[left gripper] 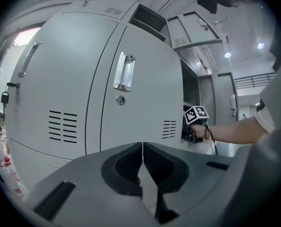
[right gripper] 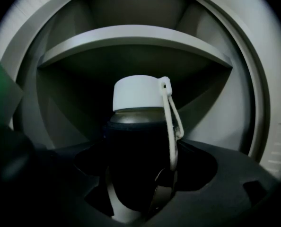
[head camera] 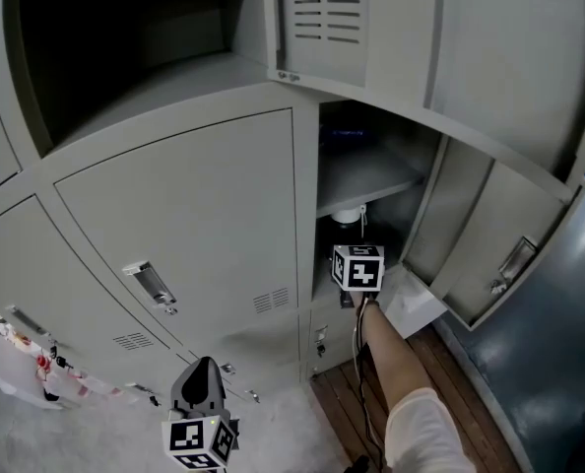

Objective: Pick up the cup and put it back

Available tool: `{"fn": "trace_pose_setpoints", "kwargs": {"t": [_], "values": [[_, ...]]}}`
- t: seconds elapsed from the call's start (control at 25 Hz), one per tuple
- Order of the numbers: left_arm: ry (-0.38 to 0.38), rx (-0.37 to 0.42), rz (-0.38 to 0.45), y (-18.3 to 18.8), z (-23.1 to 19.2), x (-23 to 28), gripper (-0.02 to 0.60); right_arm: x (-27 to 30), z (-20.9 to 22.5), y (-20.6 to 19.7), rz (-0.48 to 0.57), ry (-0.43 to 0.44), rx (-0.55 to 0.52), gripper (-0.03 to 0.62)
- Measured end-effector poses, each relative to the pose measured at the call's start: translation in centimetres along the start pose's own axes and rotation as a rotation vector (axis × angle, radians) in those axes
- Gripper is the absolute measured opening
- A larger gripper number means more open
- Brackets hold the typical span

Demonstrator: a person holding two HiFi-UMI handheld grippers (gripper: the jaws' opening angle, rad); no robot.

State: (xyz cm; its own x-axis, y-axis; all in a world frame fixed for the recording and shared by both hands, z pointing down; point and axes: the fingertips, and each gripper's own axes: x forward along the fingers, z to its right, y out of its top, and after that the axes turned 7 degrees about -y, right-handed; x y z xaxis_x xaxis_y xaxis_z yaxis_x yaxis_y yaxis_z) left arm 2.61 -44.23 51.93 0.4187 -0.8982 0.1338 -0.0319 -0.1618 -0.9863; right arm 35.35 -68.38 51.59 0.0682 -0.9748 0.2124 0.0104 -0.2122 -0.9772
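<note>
A dark cup (right gripper: 138,148) with a white lid (right gripper: 136,93) and a white strap stands upright between the jaws of my right gripper (right gripper: 138,176), which looks shut on its body. It sits inside the open locker compartment, below the shelf (right gripper: 131,37). In the head view the right gripper (head camera: 352,239) reaches into that compartment, and only the cup's white lid (head camera: 349,215) shows past its marker cube. My left gripper (head camera: 202,377) hangs low in front of the closed lockers. Its jaws (left gripper: 142,162) are shut on nothing.
The compartment's door (head camera: 489,239) stands swung open to the right. A closed locker door with a metal handle (head camera: 150,284) lies left of the opening. A white sheet (head camera: 411,304) lies at the compartment's lower edge. An upper locker door (head camera: 342,18) hangs open above. Wooden flooring (head camera: 342,397) lies below.
</note>
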Motion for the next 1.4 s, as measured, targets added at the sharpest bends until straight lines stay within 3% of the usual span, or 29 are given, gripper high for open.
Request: {"fn": "trace_pose_setpoints", "kwargs": {"t": [0.24, 0.72, 1.4], "values": [[0.001, -0.006, -0.001, -0.3, 0.0, 0.2, 0.012, 0.8, 0.4, -0.2, -0.020, -0.009, 0.031, 0.407], [0.046, -0.003, -0.013, -0.7, -1.4, -1.5, 0.011, 0.2, 0.5, -0.5, -0.056, -0.040, -0.008, 0.413], [0.019, -0.015, 0.020, 0.7, 0.5, -5.4, 0.012, -8.3, 1.2, 0.7, -0.005, -0.038, 0.028, 0.410]]}}
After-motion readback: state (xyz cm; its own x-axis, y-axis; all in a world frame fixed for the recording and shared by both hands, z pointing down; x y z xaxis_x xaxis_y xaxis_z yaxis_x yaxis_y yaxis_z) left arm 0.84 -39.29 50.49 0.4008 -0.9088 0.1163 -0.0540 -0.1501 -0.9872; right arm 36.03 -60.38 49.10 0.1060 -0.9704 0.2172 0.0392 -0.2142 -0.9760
